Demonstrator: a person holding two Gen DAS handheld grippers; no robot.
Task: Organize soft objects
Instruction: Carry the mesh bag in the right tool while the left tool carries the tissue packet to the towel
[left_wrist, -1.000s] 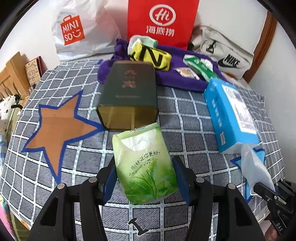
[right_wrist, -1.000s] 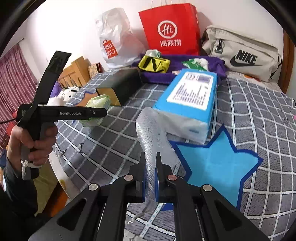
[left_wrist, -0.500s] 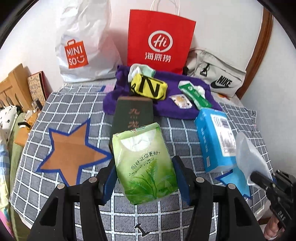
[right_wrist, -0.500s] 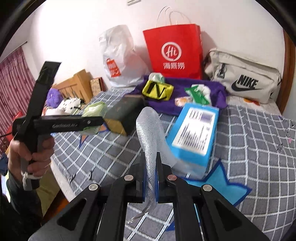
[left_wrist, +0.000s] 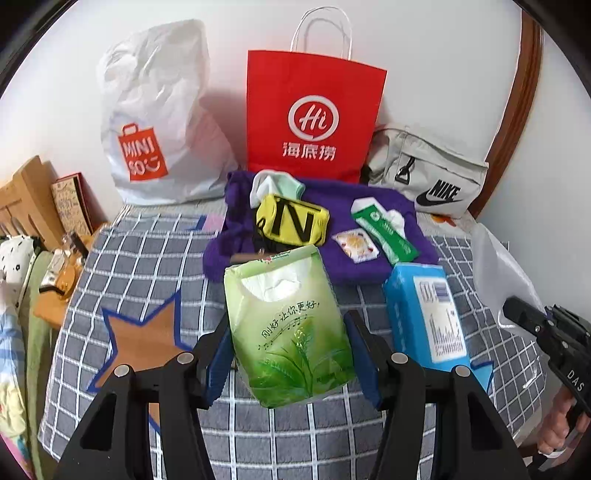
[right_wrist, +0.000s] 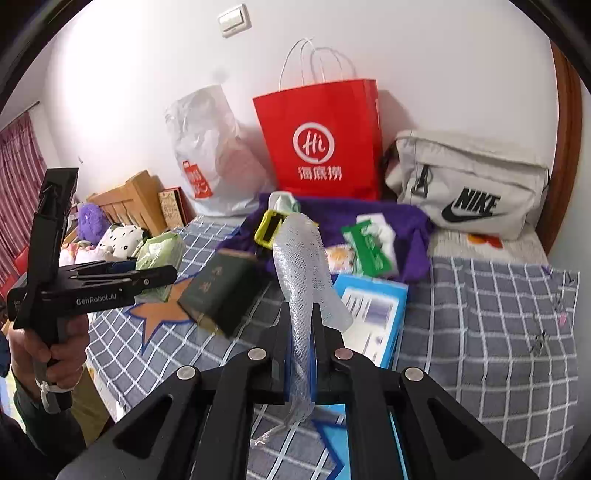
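Only from right wrist: dark green box (right_wrist: 221, 295) unhidden

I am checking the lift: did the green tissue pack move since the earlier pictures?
Yes. The green tissue pack, in the left claw, rose off the checked bedcover; it now overlaps the purple cloth.

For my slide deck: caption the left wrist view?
Left gripper holds a green tissue pack above the checked bedspread, bags behind.
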